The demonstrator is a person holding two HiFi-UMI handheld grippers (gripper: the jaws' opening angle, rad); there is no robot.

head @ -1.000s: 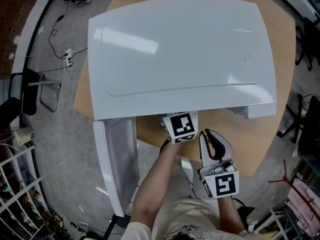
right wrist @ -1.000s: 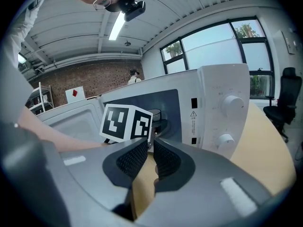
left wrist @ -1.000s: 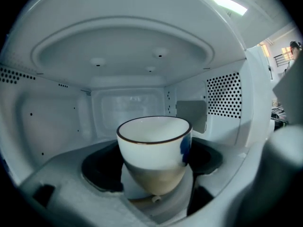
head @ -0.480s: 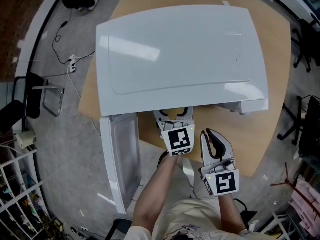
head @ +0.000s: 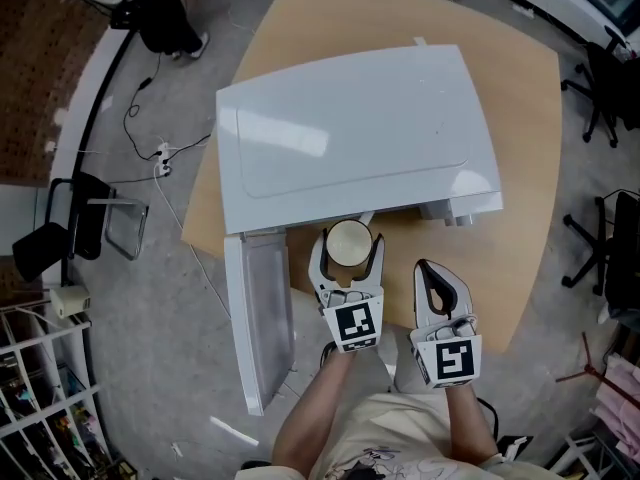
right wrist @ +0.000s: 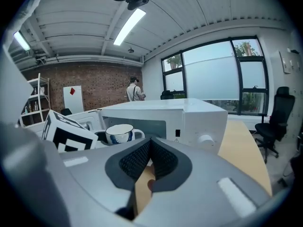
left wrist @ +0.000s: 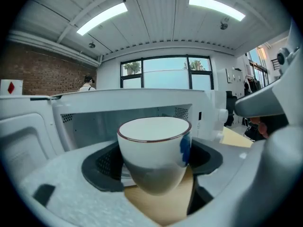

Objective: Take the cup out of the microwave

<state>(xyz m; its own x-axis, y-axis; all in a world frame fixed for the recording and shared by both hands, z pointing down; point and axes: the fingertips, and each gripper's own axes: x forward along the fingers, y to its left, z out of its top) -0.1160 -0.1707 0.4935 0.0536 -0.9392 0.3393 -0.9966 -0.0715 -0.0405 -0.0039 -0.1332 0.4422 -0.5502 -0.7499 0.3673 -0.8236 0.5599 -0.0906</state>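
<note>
A white cup (head: 349,241) with a brown rim and a blue mark hangs just outside the mouth of the white microwave (head: 350,128), above the wooden table (head: 520,198). My left gripper (head: 349,248) is shut on the cup, one dark pad on each side (left wrist: 102,167). In the left gripper view the cup (left wrist: 154,150) stands upright and looks empty, with the microwave cavity (left wrist: 94,126) behind it. My right gripper (head: 434,268) hovers to the right of the left one, shut with nothing in it. The right gripper view shows its own pads (right wrist: 137,160) meeting and the cup (right wrist: 120,133) to the left.
The microwave door (head: 262,308) hangs open to the left, past the table's edge. Black office chairs (head: 605,78) stand on the right. A cable and power strip (head: 160,158) lie on the floor at left, near a person (head: 150,8). A wire shelf (head: 40,388) stands at lower left.
My left gripper has drawn back out of the microwave with the cup, which now shows in front of the opening. The right gripper has risen a little.
</note>
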